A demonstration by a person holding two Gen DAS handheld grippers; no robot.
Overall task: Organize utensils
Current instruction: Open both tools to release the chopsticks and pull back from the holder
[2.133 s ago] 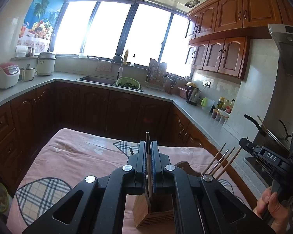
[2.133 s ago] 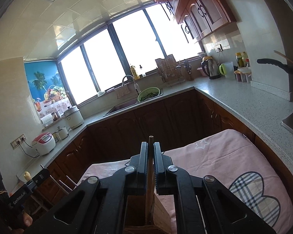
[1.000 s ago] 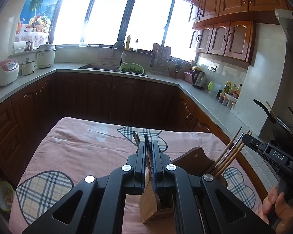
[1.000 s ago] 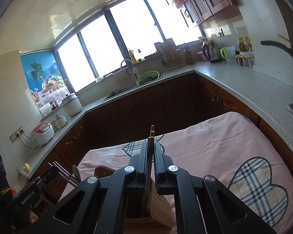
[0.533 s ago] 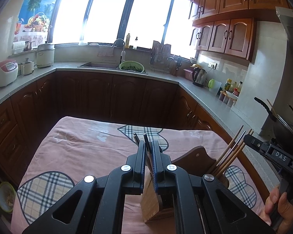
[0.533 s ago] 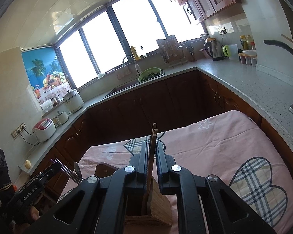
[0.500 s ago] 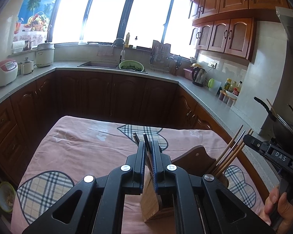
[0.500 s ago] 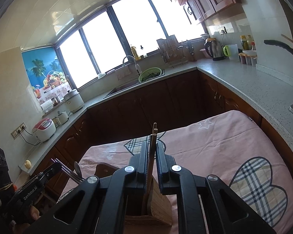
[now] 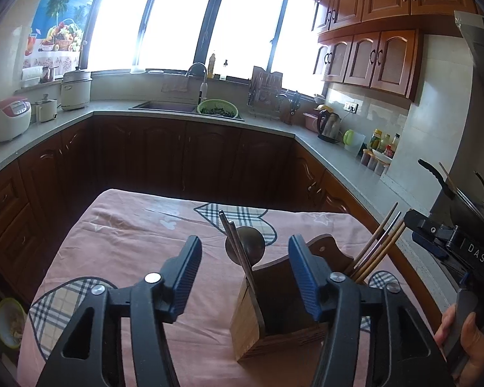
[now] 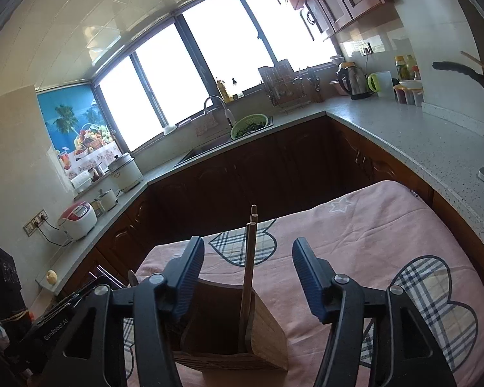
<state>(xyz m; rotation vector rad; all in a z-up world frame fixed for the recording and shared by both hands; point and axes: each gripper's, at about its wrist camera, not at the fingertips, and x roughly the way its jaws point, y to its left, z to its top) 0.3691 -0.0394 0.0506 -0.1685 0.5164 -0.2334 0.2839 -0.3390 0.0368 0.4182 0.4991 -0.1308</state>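
A wooden utensil holder (image 9: 251,316) stands on the pink tablecloth (image 9: 129,242). In the left wrist view a dark spoon (image 9: 245,248) and metal chopsticks (image 9: 234,238) lean in its near compartment, and wooden chopsticks (image 9: 377,245) stand in the far one. My left gripper (image 9: 245,277) is open and empty above the holder. In the right wrist view the holder (image 10: 267,332) has wooden chopsticks (image 10: 250,258) standing in it. My right gripper (image 10: 248,277) is open and empty around them, not touching.
The table sits inside a U-shaped kitchen counter (image 9: 274,125) with a sink (image 9: 164,106), a green colander (image 9: 217,109), a kettle (image 9: 329,125) and rice cookers (image 9: 9,122). The right gripper's body (image 9: 448,245) shows at the right of the left wrist view.
Both grippers were shut on utensils standing in the holder. Both have opened wide and let them go; the utensils now rest in the holder.
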